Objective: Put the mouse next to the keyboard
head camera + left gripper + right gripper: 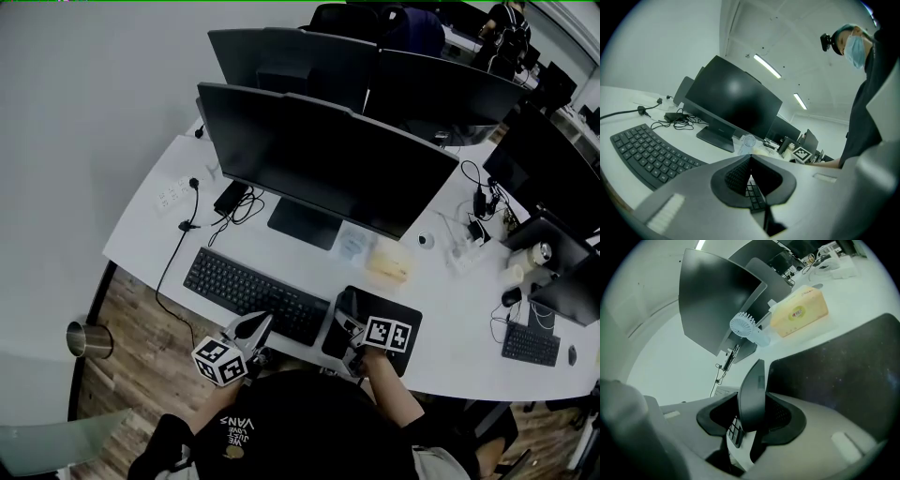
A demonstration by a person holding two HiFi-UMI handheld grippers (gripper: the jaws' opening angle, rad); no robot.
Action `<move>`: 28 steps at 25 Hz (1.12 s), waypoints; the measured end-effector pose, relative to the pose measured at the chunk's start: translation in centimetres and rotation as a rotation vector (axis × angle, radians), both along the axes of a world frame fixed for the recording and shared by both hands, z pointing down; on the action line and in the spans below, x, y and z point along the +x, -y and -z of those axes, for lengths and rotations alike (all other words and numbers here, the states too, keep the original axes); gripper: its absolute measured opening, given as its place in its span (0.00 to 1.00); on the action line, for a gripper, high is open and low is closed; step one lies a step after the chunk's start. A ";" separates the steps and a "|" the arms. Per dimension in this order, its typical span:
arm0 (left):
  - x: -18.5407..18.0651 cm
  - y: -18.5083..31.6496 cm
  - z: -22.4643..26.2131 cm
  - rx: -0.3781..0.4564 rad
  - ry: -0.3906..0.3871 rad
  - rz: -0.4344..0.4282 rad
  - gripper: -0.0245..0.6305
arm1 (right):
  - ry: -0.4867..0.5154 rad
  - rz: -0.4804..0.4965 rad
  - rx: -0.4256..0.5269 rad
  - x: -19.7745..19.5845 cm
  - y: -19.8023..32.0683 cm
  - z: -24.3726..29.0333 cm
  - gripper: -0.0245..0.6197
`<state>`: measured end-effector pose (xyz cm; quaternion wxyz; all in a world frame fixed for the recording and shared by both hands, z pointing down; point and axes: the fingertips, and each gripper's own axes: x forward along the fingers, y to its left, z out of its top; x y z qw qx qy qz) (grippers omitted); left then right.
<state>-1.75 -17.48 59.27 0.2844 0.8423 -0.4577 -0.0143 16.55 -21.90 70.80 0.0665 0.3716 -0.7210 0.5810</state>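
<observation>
A black keyboard (pixel 253 292) lies on the white desk (pixel 159 234) in front of the monitor. To its right is a black mouse pad (pixel 401 307). My right gripper (pixel 352 336) is shut on the black mouse (pixel 337 326), which stands on edge over the gap between keyboard and pad. The right gripper view shows the mouse (pixel 752 397) clamped upright between the pads, with the mouse pad (pixel 843 376) to its right. My left gripper (pixel 255 328) hovers at the keyboard's near right corner, shut and holding nothing; the keyboard (pixel 647 152) spreads to its left in the left gripper view.
A large monitor (pixel 319 159) stands behind the keyboard, with cables (pixel 239 202) at its left. A yellow tissue box (pixel 799 312) and a small white fan (pixel 743 326) sit beyond the pad. A second keyboard (pixel 530 344) lies far right. A metal bin (pixel 89 339) stands on the floor.
</observation>
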 end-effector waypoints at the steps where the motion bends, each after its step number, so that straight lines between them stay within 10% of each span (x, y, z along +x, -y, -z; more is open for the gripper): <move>1: 0.0 0.0 0.0 -0.001 -0.002 -0.005 0.04 | -0.003 -0.009 -0.008 0.2 -0.3 -0.2 0.31; 28: -0.9 0.2 -1.1 -0.037 -0.031 -0.152 0.04 | -0.370 -0.067 -0.047 3.0 -3.6 -1.5 0.53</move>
